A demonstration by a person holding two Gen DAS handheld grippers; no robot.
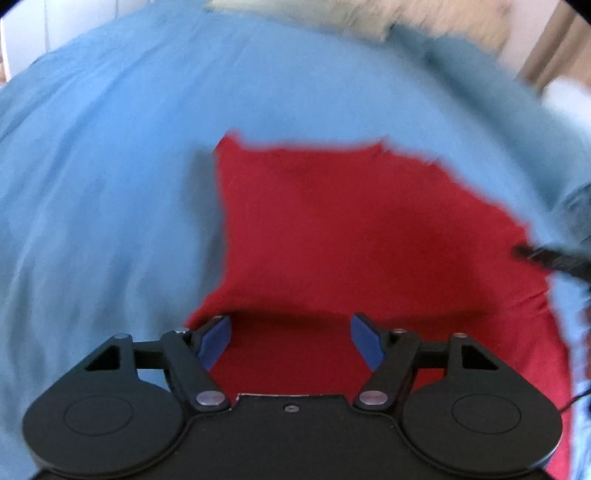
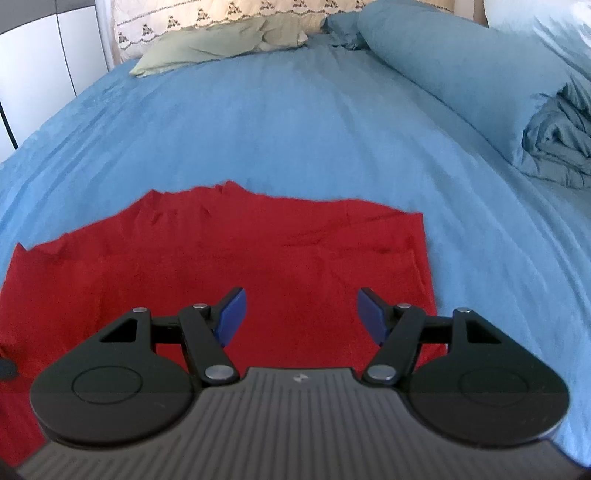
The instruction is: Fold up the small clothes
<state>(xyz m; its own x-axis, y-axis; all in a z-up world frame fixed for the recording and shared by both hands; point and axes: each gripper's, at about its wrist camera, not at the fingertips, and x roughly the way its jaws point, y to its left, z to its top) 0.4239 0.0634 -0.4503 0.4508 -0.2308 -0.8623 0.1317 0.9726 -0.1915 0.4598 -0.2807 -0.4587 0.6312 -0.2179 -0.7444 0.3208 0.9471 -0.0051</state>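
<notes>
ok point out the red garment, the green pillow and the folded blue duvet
red garment (image 2: 280,251), right wrist view, flat middle of the cloth
green pillow (image 2: 221,44), right wrist view, centre of its top face
folded blue duvet (image 2: 557,140), right wrist view, bunched folded end

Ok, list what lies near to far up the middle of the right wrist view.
right gripper, open → red garment lying flat → blue bedsheet → pale green pillow → patterned cream pillow at the head of the bed.

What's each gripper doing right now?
Left gripper: open, empty, over the red cloth.
Right gripper: open, empty, over the same cloth.
</notes>
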